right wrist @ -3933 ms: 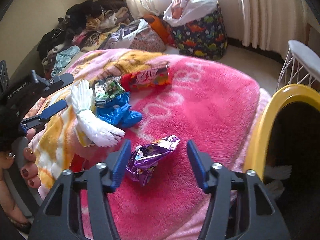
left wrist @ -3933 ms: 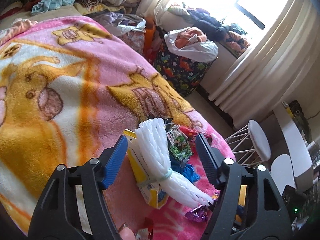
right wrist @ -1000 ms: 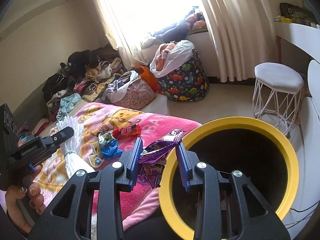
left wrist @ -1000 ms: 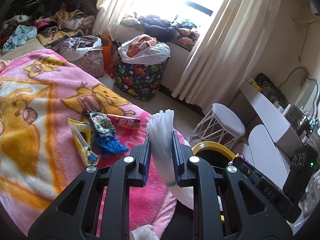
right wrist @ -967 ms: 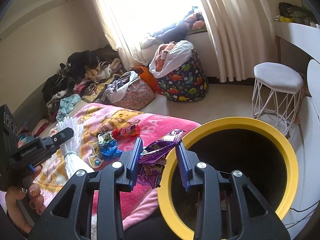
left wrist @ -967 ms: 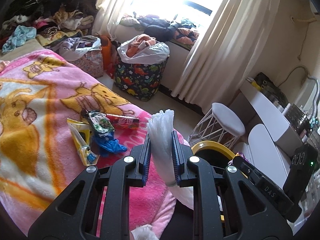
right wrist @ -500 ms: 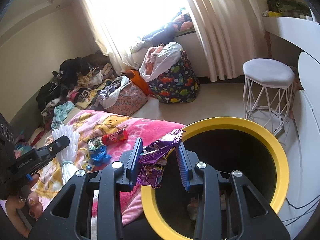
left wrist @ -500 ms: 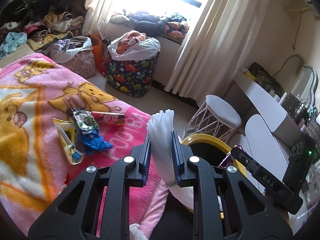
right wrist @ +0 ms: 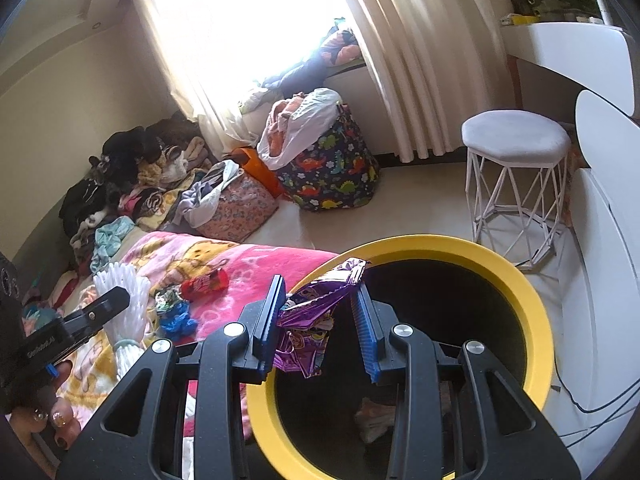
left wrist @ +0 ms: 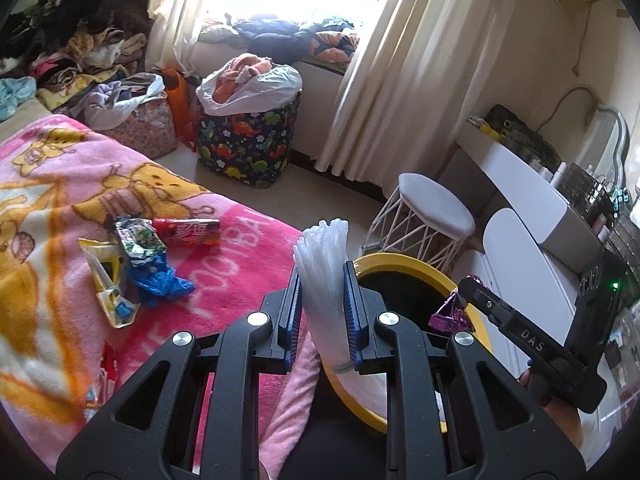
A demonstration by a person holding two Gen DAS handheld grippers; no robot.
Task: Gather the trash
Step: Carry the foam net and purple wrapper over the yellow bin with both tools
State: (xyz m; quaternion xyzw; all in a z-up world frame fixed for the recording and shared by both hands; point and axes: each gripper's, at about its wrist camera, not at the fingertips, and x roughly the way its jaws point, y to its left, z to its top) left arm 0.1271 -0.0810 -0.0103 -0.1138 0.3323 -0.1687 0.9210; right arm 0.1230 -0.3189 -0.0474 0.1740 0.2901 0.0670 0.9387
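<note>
Yellow runs all round the rim of the bin, black inside, standing hard against the corner of the bed. Over its mouth the right gripper hangs with a crumpled purple wrapper between its blue pads; the jaws look spread a little, the foil touching the left pad and its tip reaching the right, so whether it is truly pinched I cannot tell. "DAS" is printed in white on that gripper's side, seen from the left camera.

The left gripper is closed tight on a white foam net sleeve, bound with a pale band near its lower end, held above the bed edge just beside the bin. Its body reads "GenRobot.AI".

On the pink cartoon-bear blanket lie a red packet with white Chinese characters, a green wrapper, a blue crumpled bag and a yellow pouch, close together. Large white letters cross the blanket, only partly readable.
</note>
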